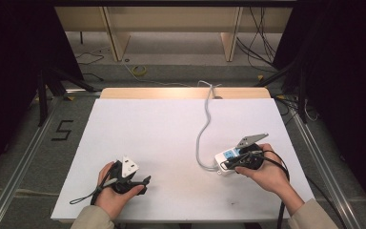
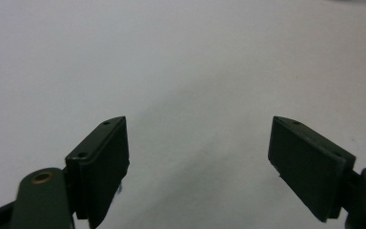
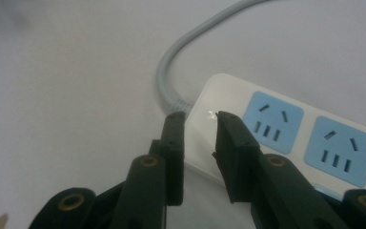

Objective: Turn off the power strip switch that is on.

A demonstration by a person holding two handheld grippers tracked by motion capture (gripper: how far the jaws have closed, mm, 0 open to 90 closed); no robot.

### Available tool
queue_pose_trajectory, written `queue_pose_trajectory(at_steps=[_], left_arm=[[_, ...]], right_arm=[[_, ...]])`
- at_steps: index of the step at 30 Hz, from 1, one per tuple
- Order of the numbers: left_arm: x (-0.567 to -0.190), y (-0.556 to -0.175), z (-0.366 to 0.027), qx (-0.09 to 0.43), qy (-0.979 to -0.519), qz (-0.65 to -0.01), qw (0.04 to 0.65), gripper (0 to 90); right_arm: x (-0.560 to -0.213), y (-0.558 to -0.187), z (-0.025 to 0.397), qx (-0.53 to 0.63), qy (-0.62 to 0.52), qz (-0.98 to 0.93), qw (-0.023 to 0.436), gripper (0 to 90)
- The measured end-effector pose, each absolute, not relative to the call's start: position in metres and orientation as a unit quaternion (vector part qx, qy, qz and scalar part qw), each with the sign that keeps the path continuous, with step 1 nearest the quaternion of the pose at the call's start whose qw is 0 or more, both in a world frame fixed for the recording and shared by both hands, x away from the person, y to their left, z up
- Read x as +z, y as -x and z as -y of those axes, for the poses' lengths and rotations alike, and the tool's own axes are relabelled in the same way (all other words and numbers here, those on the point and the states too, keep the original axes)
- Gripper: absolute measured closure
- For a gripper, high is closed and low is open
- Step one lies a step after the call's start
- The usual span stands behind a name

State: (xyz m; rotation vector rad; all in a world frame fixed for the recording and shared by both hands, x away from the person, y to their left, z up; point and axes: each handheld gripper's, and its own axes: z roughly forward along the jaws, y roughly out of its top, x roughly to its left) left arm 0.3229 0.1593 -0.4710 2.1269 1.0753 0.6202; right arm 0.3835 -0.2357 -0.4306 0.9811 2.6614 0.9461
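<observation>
power strip [image 3: 286,138] under right gripper [image 3: 200,117], jaws narrowed

The table [image 1: 171,138] wears a plain white top, with a strip of pale wood along its far edge. The power strip [image 1: 225,160] is white, its socket faces [image 3: 272,122] light blue with dark slots — two such blue squares show in the right gripper view. Its cable [image 1: 204,129] is pale grey. Both the left gripper [image 1: 144,183] and the right gripper [image 3: 198,117] are black, with brass-coloured rivets at the joints. The floor [image 1: 33,143] is grey-green — a black "5" [image 1: 63,130] is marked on it.
</observation>
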Motion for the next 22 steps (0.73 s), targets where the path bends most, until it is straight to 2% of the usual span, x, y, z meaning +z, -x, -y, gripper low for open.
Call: queue_pose_trajectory(at_steps=[22], left_arm=[[-0.472,-0.324,-0.159,0.236,-0.814,-0.413,0.333,21.3]], right_arm=[[-0.433,-0.376,0.225,0.331,-0.309,-0.889,0.065,64.5]])
